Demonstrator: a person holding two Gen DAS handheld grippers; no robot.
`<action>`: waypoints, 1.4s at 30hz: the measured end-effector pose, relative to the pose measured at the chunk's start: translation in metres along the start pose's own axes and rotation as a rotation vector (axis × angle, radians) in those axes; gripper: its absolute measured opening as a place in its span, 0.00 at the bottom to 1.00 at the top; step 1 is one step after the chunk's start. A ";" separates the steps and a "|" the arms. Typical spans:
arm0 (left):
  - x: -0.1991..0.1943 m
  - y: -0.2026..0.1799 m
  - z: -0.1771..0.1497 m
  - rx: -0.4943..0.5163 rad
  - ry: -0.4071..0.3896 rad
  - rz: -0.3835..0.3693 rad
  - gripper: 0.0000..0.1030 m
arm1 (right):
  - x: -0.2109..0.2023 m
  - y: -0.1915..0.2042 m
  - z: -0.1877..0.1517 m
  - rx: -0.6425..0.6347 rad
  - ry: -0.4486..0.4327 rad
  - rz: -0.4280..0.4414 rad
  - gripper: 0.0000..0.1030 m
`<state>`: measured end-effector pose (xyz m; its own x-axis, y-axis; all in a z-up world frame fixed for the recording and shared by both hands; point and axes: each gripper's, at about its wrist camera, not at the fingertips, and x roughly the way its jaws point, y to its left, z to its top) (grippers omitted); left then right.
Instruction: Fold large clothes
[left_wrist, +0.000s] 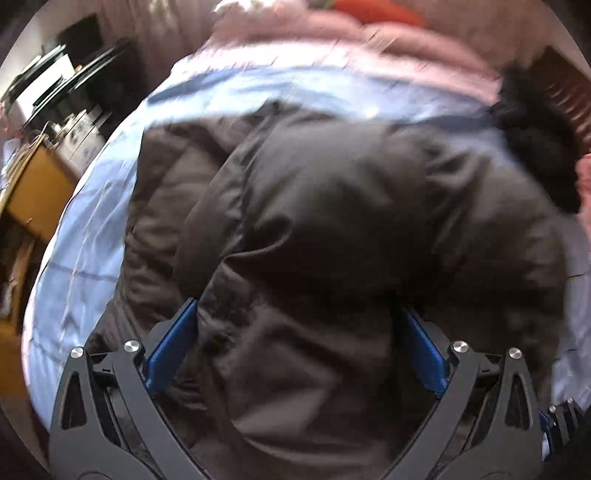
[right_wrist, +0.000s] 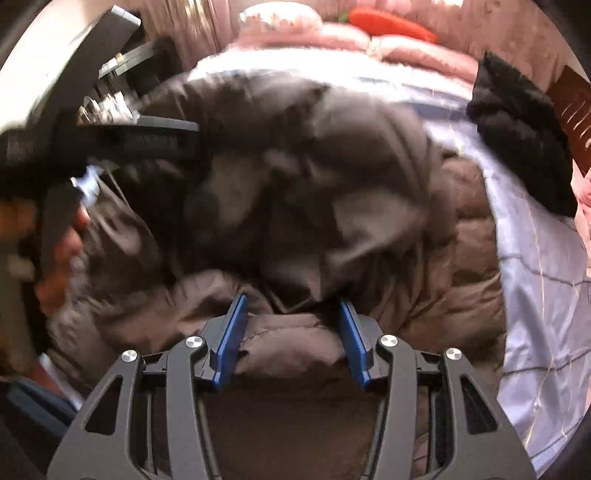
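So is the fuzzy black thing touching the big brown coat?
Touching. In the left wrist view the black garment overlaps the brown coat's far right edge with no blue sheet showing between them. The right wrist view is less clear there.

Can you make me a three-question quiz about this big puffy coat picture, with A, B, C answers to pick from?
1. Where is the coat lying?
A. on the blue sheet
B. on a chair
C. in a box

2. What colour is the long thing at the far end of the bed?
A. green
B. orange-red
C. yellow

3. What is between the fingers of the right gripper?
A. nothing at all
B. a shoe
C. a puffy fold of the coat

Answers:
1. A, because the blue sheet shows all around the brown coat.
2. B, because it glows orange-red against the pink bedding.
3. C, because brown coat fabric bulges between the two blue pads.
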<state>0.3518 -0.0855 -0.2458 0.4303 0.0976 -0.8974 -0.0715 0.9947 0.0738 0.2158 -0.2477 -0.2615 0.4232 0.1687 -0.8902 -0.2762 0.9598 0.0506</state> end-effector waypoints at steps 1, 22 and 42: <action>0.006 0.000 -0.001 0.003 0.020 0.019 0.98 | 0.006 -0.001 -0.002 -0.002 0.013 -0.014 0.50; 0.000 -0.011 -0.121 0.090 0.286 -0.088 0.98 | -0.017 -0.033 0.002 0.118 -0.008 -0.015 0.53; -0.066 -0.031 -0.116 0.191 0.081 -0.025 0.98 | -0.026 -0.048 -0.006 0.206 0.045 0.055 0.69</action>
<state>0.2207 -0.1263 -0.2392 0.3553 0.0776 -0.9315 0.1131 0.9857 0.1253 0.2133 -0.2993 -0.2437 0.3717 0.2162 -0.9028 -0.1138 0.9758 0.1868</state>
